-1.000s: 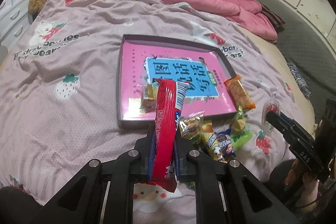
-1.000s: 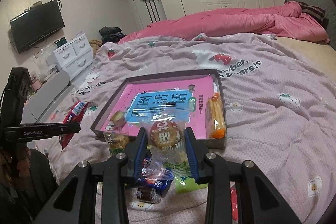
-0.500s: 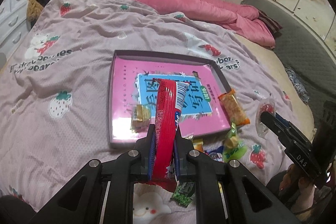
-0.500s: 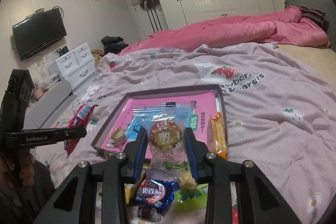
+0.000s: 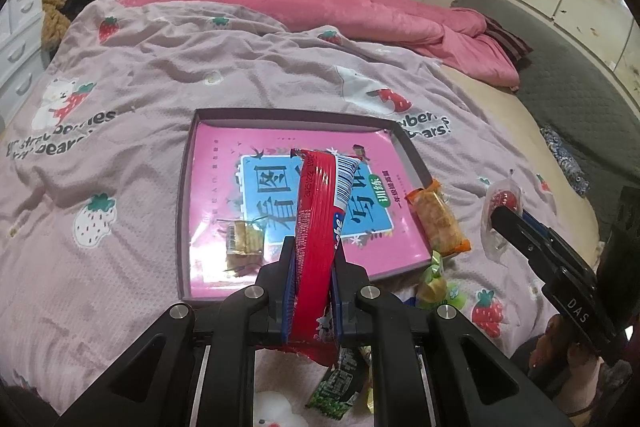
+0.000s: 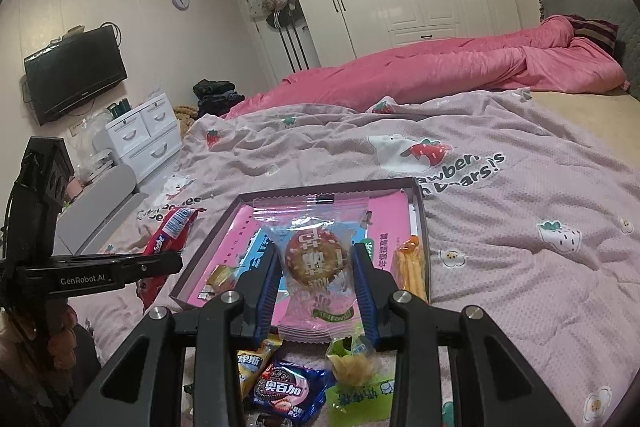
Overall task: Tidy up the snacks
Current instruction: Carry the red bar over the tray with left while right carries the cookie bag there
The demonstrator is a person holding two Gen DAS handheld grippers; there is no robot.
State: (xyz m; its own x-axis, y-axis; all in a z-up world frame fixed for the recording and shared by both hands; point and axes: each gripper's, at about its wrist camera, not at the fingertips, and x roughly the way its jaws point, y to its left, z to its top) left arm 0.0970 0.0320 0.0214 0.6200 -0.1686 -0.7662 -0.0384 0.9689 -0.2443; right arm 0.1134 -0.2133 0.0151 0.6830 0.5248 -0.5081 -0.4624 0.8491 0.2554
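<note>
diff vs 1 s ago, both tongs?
Right tongs lifted the clear cookie packet off the snack pile to above the tray. Left tongs carried the red wrapper over the tray's near edge. Both grips, and the snacks already in the tray, unchanged.

A strawberry-and-bear print is borne by the mauve bedspread [image 5: 160, 99]; the tray [image 5: 184, 211] is lined pink; the comforter [image 5: 320, 3] is plain pink.
</note>
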